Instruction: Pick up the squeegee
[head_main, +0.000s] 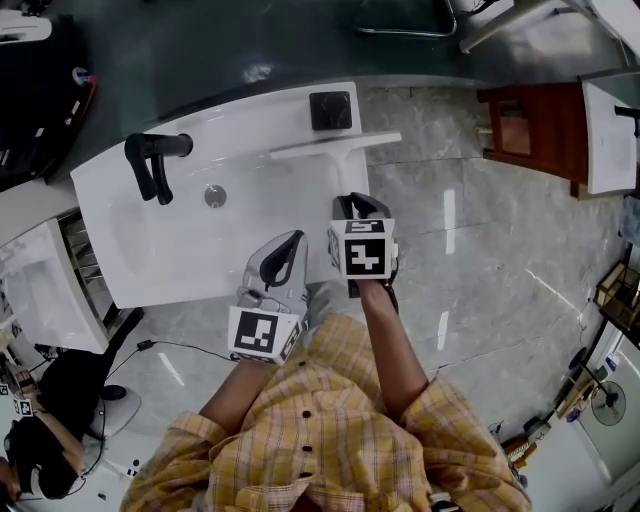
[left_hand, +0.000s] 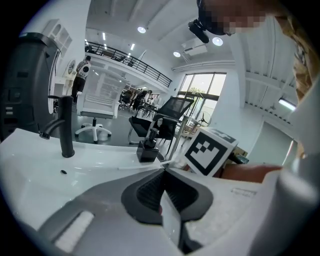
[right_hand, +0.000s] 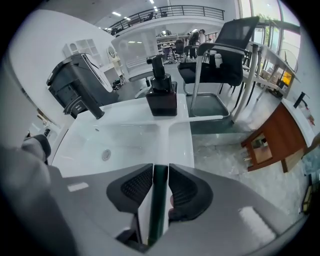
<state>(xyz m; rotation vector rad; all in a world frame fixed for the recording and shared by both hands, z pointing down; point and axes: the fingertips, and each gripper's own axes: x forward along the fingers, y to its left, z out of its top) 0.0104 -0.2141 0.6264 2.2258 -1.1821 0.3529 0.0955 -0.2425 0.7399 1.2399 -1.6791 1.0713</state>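
The white squeegee lies on the right end of the white sink, its blade across the far side and its handle pointing back toward me. My right gripper points steeply down over that handle. In the right gripper view the dark-and-white handle runs straight between the jaws, and both ribbed pads sit against its sides, so the right gripper is shut on it. My left gripper hovers over the sink's near edge. Its jaws meet at the tips in the left gripper view, with nothing held.
A black faucet stands at the sink's left, with a drain beside it. A black soap dispenser sits just beyond the squeegee blade. A brown wooden stand is on the marble floor to the right.
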